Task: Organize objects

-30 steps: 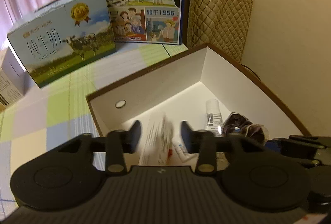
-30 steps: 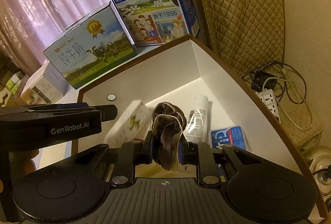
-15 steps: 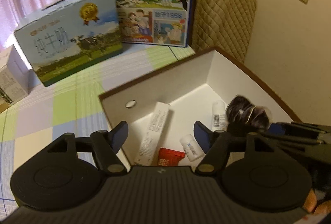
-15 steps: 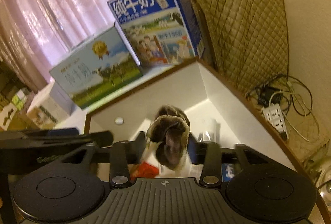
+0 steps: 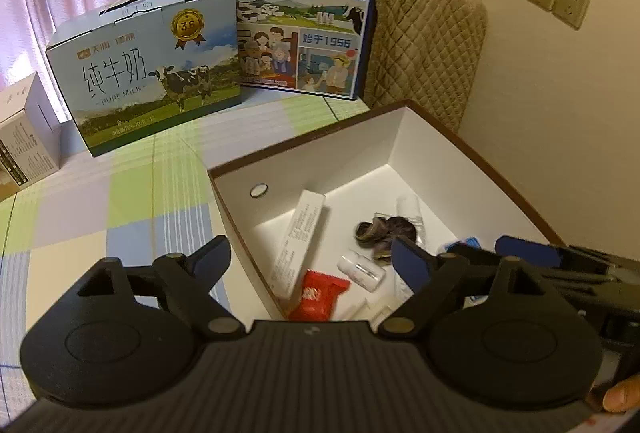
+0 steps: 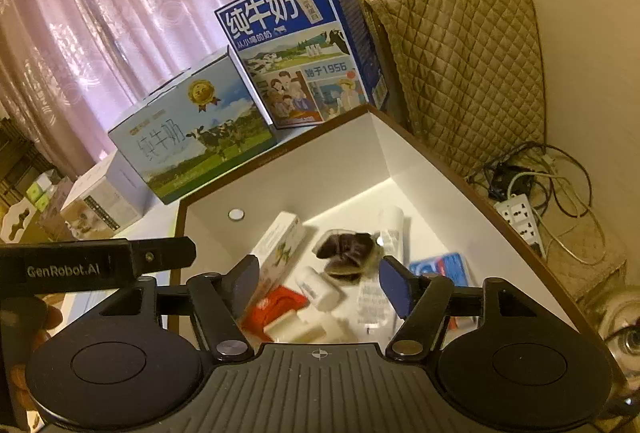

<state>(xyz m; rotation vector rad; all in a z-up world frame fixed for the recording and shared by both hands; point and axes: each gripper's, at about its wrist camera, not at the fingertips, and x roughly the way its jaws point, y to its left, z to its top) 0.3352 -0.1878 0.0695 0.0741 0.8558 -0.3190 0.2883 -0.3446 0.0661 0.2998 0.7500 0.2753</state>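
Observation:
A white box with a brown rim (image 5: 312, 141) (image 6: 280, 153) holds several items: a long white carton (image 5: 298, 241) (image 6: 276, 253), a dark brown scrunchie (image 5: 386, 231) (image 6: 348, 253), a red packet (image 5: 318, 295) (image 6: 272, 307), a small white bottle (image 5: 360, 269) (image 6: 318, 289), a clear tube (image 5: 410, 213) (image 6: 392, 229) and a blue packet (image 6: 438, 269). My left gripper (image 5: 310, 261) is open and empty above the box's near side. My right gripper (image 6: 320, 281) is open and empty above the scrunchie, which lies loose in the box.
Two milk cartons stand behind the box: a light blue one (image 5: 148, 65) (image 6: 192, 141) and a dark blue one (image 5: 304, 13) (image 6: 300, 45). A checked tablecloth (image 5: 100, 201) covers the table. A quilted chair (image 6: 460, 65) and a power strip with cables (image 6: 520, 217) are at the right.
My left gripper opened and dropped the white carton into the box. My right gripper opened and let the scrunchie fall into the box. Both grippers drew back slightly.

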